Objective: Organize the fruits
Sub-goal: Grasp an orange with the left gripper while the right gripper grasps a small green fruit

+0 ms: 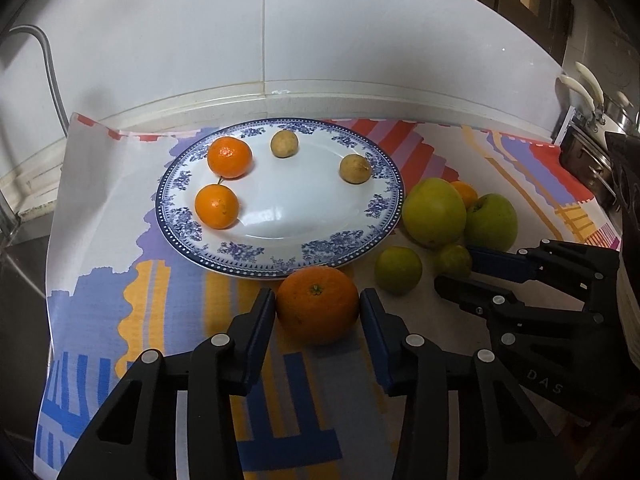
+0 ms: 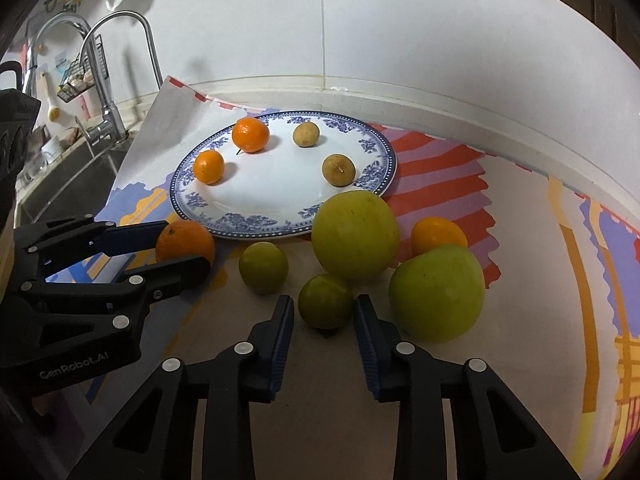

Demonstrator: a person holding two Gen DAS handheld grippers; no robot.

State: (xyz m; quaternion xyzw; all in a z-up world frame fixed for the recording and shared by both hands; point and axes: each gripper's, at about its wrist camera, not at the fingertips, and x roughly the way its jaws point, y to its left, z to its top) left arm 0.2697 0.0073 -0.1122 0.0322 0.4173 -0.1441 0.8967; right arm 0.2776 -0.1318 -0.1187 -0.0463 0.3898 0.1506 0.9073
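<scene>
Left-wrist view: left gripper [image 1: 318, 306] clenches the large orange [image 1: 317, 305] on the cloth [image 1: 160, 300], just beside the plate's [image 1: 280, 220] near rim. Right-wrist view: right gripper [image 2: 324, 312] grasps a small green fruit [image 2: 325, 301] near the cloth's near edge.

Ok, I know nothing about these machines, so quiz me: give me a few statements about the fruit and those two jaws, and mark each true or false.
1. Four fruits lie on the plate. True.
2. The left gripper has its jaws on a banana. False: they clamp the big orange, on the cloth in front of the plate.
3. The right gripper has its jaws closed on a small green fruit. True.
4. Both big apples sit on the plate. False: the apples lie on the cloth beside it.
</scene>
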